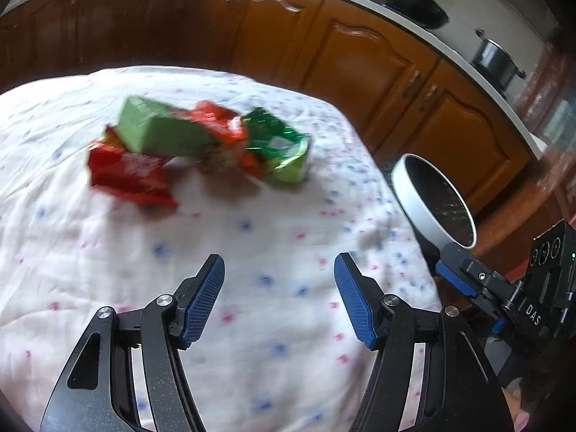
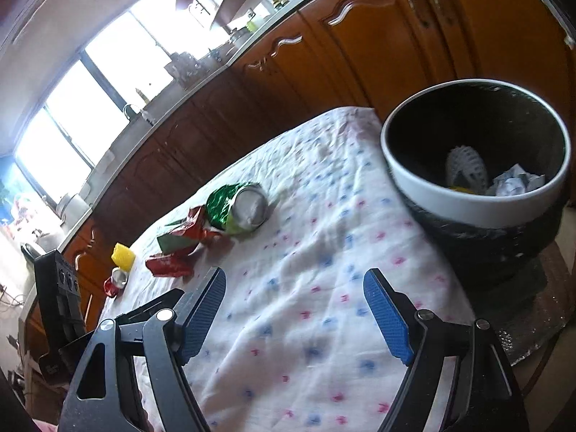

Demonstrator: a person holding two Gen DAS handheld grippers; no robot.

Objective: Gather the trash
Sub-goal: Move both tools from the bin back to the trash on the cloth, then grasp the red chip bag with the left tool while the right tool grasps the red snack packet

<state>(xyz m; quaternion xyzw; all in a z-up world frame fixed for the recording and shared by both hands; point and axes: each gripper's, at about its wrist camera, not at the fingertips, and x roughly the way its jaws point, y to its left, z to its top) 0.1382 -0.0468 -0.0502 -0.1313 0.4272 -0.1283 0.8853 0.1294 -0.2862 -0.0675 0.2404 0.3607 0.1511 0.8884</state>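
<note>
both grippers, the left gripper [image 1: 279, 298] and the right gripper [image 2: 295, 313], are hanging open and empty over the flowered cloth [image 2: 306, 288]. crumpled red and green wrappers [image 1: 201, 144] are lying clustered near the white-rimmed black bin [image 2: 475, 151], which is standing just beside the table for easy dropping.

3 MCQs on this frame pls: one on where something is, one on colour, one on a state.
1. Where is the trash bin relative to the clothed table?
A. On the cloth, in the middle
B. Beside the table's edge, off the cloth
C. Up on the kitchen counter

2. What colour is the crushed can nearest the bin?
A. Green
B. Blue
C. Black

3. What state is the right gripper in?
A. Shut on a wrapper
B. Shut with nothing in it
C. Jaws apart, nothing between them

Answers:
1 B: in the right wrist view the bin stands past the cloth's edge, lower than the tabletop.
2 A: its crumpled side is shiny green, with a silver end.
3 C: only bare cloth shows between its blue pads.
</note>
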